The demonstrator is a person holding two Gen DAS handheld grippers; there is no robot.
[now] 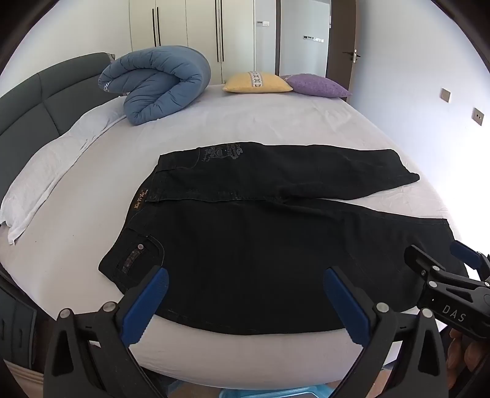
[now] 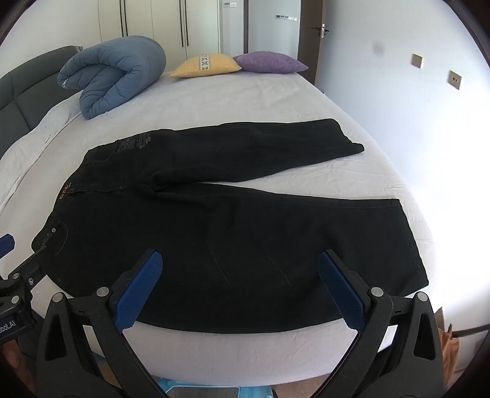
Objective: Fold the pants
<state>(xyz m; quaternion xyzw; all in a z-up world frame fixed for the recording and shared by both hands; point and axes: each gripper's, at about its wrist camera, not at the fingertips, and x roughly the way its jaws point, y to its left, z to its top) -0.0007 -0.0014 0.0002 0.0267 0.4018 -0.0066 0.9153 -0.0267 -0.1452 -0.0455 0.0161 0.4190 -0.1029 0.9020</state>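
Both the left gripper (image 1: 245,294) and right gripper (image 2: 240,280) hang with jaws spread wide, grasping nothing, over the near edge of the black pants (image 1: 245,251). The pants lie flat on the bed (image 1: 275,122), legs splayed rightward. Behind: a rolled blue duvet (image 1: 159,82), pillows (image 1: 258,82), wardrobe (image 1: 186,27).

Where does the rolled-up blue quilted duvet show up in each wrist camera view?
Left wrist view: rolled-up blue quilted duvet sits upper left, beside the dark headboard.
Right wrist view: it lies upper left too, nearer the edge.
Shared landmark: the yellow square cushion, right of it in both.
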